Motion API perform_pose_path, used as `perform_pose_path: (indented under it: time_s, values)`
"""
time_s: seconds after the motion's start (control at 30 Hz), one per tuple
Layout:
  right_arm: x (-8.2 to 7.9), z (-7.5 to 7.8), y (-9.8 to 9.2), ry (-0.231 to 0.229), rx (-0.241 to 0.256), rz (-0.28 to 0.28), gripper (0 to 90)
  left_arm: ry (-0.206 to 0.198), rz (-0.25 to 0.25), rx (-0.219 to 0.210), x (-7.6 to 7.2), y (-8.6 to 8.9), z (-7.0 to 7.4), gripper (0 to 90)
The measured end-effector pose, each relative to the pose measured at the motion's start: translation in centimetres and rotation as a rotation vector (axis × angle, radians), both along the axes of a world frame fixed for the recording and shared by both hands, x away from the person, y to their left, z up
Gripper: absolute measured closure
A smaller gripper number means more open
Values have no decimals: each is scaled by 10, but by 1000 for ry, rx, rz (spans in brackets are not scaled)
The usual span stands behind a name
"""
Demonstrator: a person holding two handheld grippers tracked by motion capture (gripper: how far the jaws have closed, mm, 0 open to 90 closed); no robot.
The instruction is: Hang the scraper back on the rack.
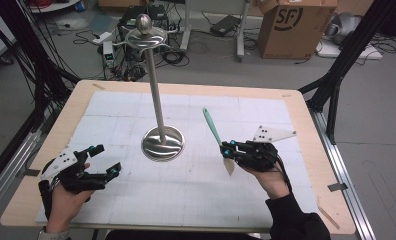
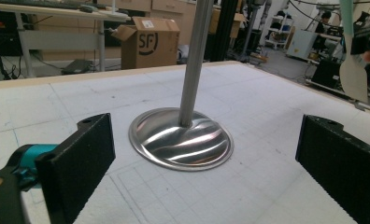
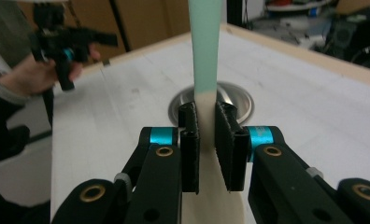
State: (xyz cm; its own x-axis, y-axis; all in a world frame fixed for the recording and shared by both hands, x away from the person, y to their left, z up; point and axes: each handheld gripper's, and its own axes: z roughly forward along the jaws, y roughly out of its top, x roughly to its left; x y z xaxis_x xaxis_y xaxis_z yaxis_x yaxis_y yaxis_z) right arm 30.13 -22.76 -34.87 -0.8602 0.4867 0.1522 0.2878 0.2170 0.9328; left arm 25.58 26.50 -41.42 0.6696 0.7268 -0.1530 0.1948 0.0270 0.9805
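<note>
A steel stand (image 1: 156, 95) with a round base (image 2: 181, 139) and hooks at its top rises from the middle of the white mat. My right gripper (image 1: 227, 149) is shut on a spatula (image 1: 214, 128) with a mint-green handle and a cream blade (image 1: 229, 166), held in the air right of the stand. In the right gripper view the jaws pinch the spatula (image 3: 205, 56) where handle meets blade, handle pointing away. My left gripper (image 1: 104, 160) is open near the table's front left, its jaws wide apart and empty, facing the stand's base.
The white gridded mat (image 1: 196, 195) covers a wooden table (image 1: 316, 150). Behind the table stand a cardboard box (image 1: 296, 27), cables and black frame legs (image 1: 336, 75).
</note>
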Motion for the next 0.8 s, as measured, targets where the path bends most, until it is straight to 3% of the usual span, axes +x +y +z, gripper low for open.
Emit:
perform_pose_path:
  time_s: [0.07, 0.43, 0.8]
  values:
    - [4, 4, 1, 4, 16, 18, 802, 1, 0, 1, 0, 0, 0, 52]
    - [17, 41, 20, -103, 97, 19, 802, -1, 0, -1, 0, 1, 1, 52]
    - [30, 55, 42, -143, 140, 10, 802, -8, -3, 0, -1, 2, 1, 52]
